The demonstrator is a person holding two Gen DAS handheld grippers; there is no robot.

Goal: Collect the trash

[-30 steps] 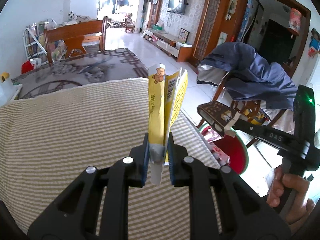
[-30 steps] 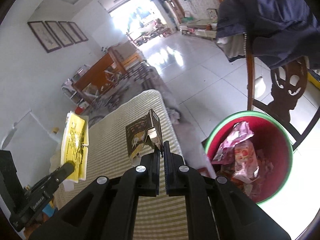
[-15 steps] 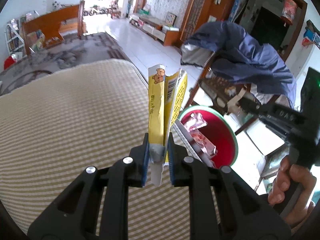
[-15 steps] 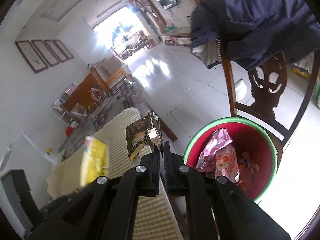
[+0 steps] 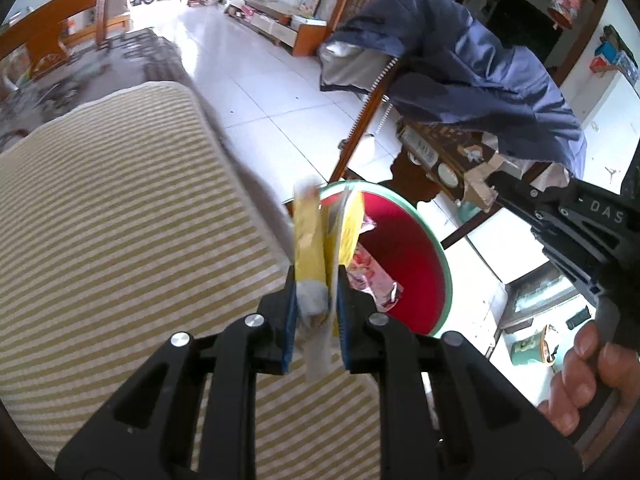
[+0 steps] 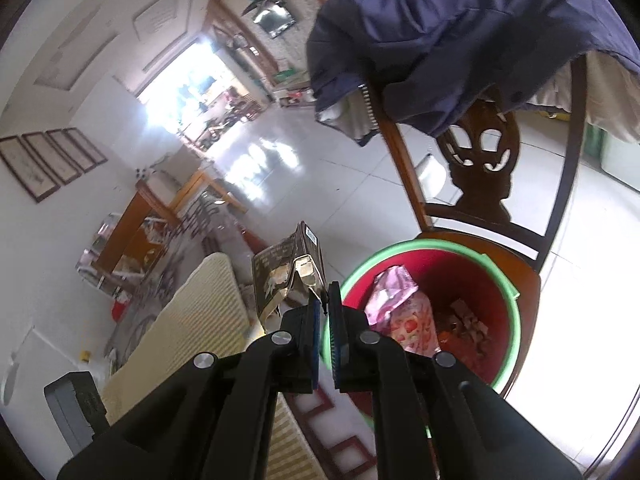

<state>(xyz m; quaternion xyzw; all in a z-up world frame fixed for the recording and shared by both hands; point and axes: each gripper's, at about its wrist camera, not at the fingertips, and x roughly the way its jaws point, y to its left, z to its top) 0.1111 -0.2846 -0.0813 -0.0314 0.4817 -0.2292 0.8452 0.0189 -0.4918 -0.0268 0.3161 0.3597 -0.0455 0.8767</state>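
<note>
My left gripper (image 5: 316, 276) has a yellow snack wrapper (image 5: 308, 236) between its blue pads. Its jaws are opening, and the blurred wrapper leans forward over the near rim of the red bin (image 5: 404, 248). My right gripper (image 6: 325, 296) pinches a flap of a brown carton (image 6: 280, 276) at its very tips. Its jaws are opening too, with the carton still caught. It hangs just left of the green-rimmed red bin (image 6: 508, 280), which holds pink wrappers (image 6: 400, 308). In the left wrist view the carton (image 5: 440, 156) is beyond the bin.
A table with a striped cloth (image 5: 120, 220) lies left of the bin. A wooden chair (image 6: 480, 168) draped with a blue jacket (image 5: 460, 72) stands behind the bin, which seems to rest on its seat. A person's hand (image 5: 580, 380) grips the right tool. White tiled floor (image 5: 260, 80) stretches beyond.
Both grippers swung from over the table toward the red bin. The yellow wrapper now sits lower and blurred between the left pads. The brown carton has come closer to the bin's rim.
</note>
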